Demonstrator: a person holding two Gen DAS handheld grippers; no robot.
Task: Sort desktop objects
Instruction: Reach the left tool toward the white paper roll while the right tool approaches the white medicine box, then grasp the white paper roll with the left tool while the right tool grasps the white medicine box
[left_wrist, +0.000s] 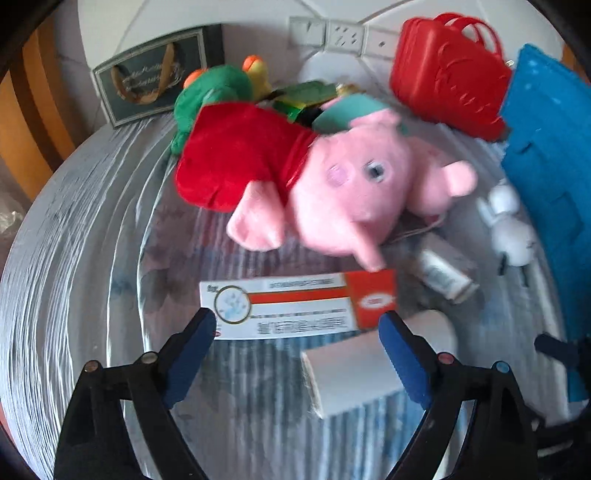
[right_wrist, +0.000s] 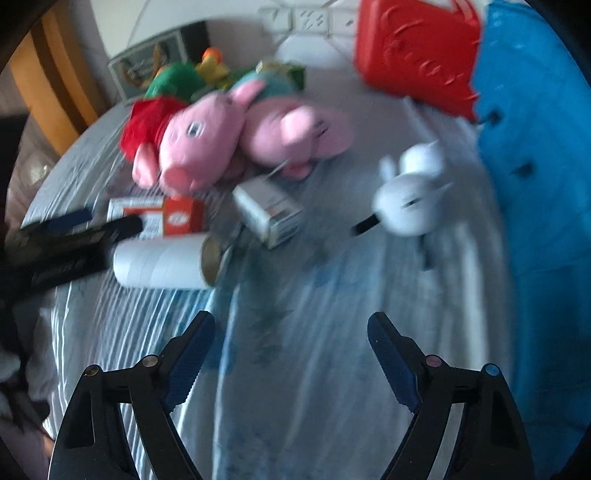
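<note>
Pink pig plush in red dress, red case, blue-and-white striped cloth

I couldn't read the red-white box print, blurred | blue bin beside it cut off | second pig behind smeared

Before my claws, a pink pig plush in red, lying over a red-and-white box, white roll alongside.

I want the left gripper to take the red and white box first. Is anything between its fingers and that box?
Nothing visible blocks it. The left gripper is open, and the red and white box lies flat just beyond its fingertips. The pink pig plush lies behind the box, its snout reaching the far edge; a white roll lies close at the right.
</note>
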